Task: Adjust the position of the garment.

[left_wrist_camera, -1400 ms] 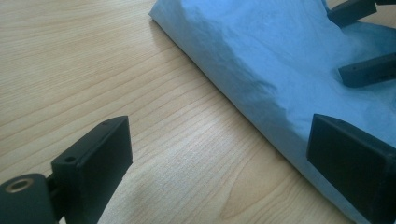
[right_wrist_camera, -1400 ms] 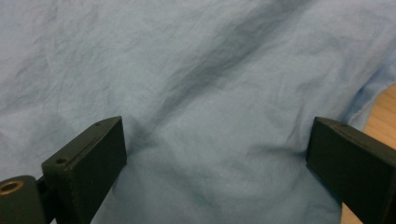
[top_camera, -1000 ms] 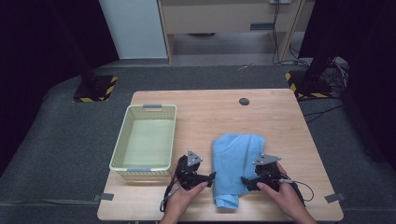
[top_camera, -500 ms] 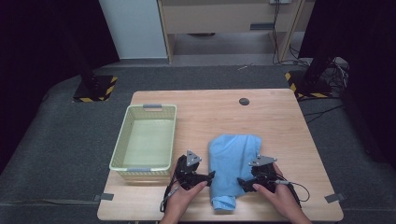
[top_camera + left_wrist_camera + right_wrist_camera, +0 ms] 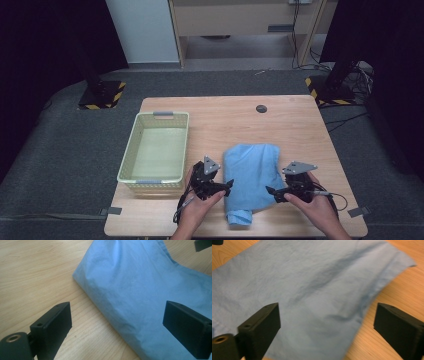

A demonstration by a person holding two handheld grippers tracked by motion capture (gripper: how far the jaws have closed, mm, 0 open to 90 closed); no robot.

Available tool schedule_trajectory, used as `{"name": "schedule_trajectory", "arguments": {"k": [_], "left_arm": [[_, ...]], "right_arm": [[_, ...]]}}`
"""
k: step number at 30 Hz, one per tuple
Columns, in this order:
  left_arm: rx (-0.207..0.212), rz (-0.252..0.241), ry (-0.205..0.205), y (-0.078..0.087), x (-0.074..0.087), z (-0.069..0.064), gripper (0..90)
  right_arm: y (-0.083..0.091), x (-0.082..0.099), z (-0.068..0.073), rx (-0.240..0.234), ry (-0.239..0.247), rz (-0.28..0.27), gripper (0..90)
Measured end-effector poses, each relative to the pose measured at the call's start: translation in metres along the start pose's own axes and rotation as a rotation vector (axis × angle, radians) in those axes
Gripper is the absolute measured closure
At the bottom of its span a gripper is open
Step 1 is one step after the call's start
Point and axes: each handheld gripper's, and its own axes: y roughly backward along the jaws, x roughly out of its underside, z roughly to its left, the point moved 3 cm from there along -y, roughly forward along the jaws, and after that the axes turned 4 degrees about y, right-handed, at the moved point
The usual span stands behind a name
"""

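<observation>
Blue cloth (image 5: 252, 177) lies folded on the wooden bench (image 5: 295, 125), just to the right of the pale green basket (image 5: 156, 150), with a small rolled end hanging toward the bench's near edge. Left tool (image 5: 227, 184) sits at the cloth's left edge and right tool (image 5: 270, 191) at its right edge, each held in a hand. Both tools stand released, jaws wide apart with nothing pinched, though the right one's have just been closing a little over the fabric.

A pale green basket (image 5: 156, 150) sits empty on the wooden table (image 5: 295, 125).
</observation>
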Motion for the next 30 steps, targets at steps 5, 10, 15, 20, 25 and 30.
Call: {"name": "schedule_trajectory", "arguments": {"k": [5,10,15,20,25,30], "left_arm": [[0.001,0.051,0.007,-0.006,-0.017,-0.001,5.7],[0.031,0.053,0.016,-0.015,-0.034,0.001,4.3],[0.014,0.073,0.006,-0.030,-0.046,0.006,5.0],[0.006,0.075,0.000,-0.035,-0.059,0.008,5.7],[-0.008,0.104,0.012,-0.044,-0.065,0.015,5.8],[-0.023,0.111,0.045,-0.054,-0.062,0.022,5.9]], "right_arm": [[0.016,0.009,-0.014,0.017,-0.003,0.018,14.7],[0.027,0.019,-0.015,0.024,0.004,0.027,17.9],[0.026,0.024,-0.012,0.035,0.007,0.051,18.3],[0.024,0.026,-0.009,0.018,-0.001,0.050,18.3],[0.021,0.031,-0.009,0.004,-0.019,0.049,19.1],[0.019,0.033,-0.008,-0.013,-0.036,0.042,19.6]]}}
